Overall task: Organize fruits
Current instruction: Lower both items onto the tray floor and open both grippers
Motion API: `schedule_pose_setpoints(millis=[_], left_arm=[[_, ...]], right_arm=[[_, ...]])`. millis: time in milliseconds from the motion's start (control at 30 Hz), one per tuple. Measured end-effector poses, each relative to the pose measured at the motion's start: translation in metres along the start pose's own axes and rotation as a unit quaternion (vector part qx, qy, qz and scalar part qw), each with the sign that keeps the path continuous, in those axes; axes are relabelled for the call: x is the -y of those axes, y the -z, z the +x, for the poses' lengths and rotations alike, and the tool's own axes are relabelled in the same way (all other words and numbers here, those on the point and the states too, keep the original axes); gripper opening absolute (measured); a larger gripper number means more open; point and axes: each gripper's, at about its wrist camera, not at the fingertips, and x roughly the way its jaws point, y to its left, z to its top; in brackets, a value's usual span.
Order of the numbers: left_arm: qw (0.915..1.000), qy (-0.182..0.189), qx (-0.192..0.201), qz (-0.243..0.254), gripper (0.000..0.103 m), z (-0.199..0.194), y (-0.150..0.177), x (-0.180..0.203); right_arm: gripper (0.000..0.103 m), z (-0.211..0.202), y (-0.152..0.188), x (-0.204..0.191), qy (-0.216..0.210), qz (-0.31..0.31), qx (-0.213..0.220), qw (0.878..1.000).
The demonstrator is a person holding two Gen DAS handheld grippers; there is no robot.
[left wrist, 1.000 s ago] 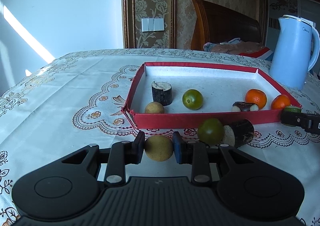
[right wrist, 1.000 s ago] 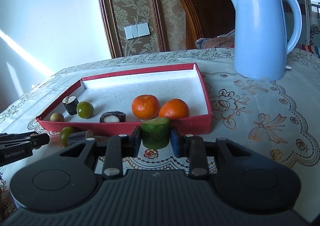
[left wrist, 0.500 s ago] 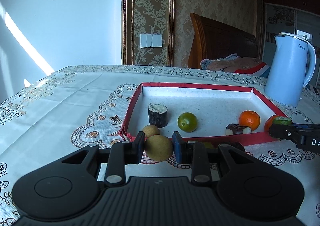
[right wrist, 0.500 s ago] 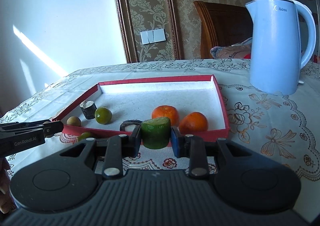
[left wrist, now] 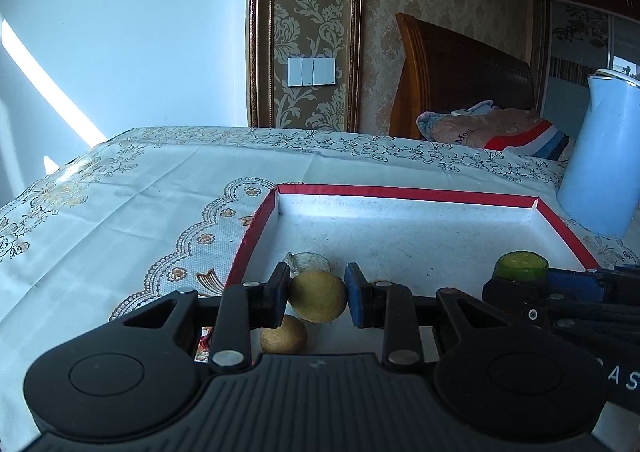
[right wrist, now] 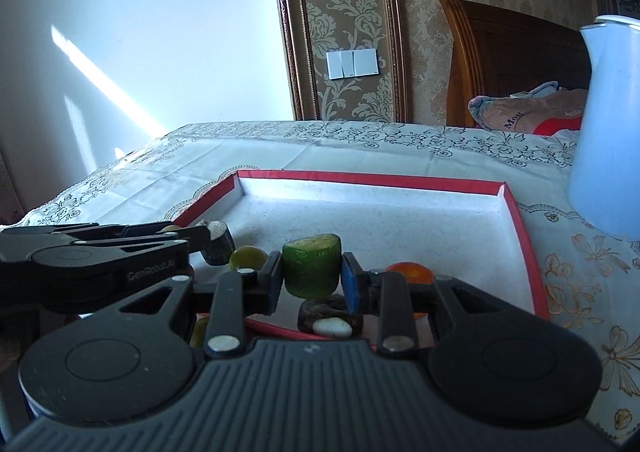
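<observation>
My left gripper [left wrist: 317,295] is shut on a round tan fruit [left wrist: 317,296] and holds it above the near left corner of the red-rimmed white tray [left wrist: 400,192]. A second tan fruit [left wrist: 283,335] lies in the tray just below it. My right gripper [right wrist: 312,272] is shut on a green cucumber chunk [right wrist: 312,266], held over the tray's [right wrist: 368,180] near edge. The chunk also shows in the left wrist view [left wrist: 521,266]. Below it lie a dark sugarcane piece [right wrist: 330,318], a green lime [right wrist: 248,258], another dark piece [right wrist: 218,242] and an orange [right wrist: 410,272].
A pale blue kettle [left wrist: 604,156] stands on the lace tablecloth [left wrist: 140,188] right of the tray, also in the right wrist view [right wrist: 608,124]. A wooden chair back [left wrist: 460,76] with folded cloth sits behind the table. The left gripper body [right wrist: 92,264] lies close on my right gripper's left.
Both grippers have lifted and moved forward with their fruit, from in front of the tray to above its near part. They have also come closer together.
</observation>
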Motion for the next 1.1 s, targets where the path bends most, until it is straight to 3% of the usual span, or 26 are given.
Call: schedule_pose_setpoints(millis=[333, 1100], left_arm=[[0.9995, -0.019, -0.007, 0.026, 0.029, 0.017, 0.007, 0.007], [0.9997, -0.015, -0.004, 0.018, 0.029, 0.021, 0.015, 0.005]], right_arm=[[0.029, 0.023, 0.010, -0.006, 0.004, -0.017, -0.021, 1.000], [0.029, 0.028, 0.018, -0.007, 0.012, -0.010, -0.002, 1.000]])
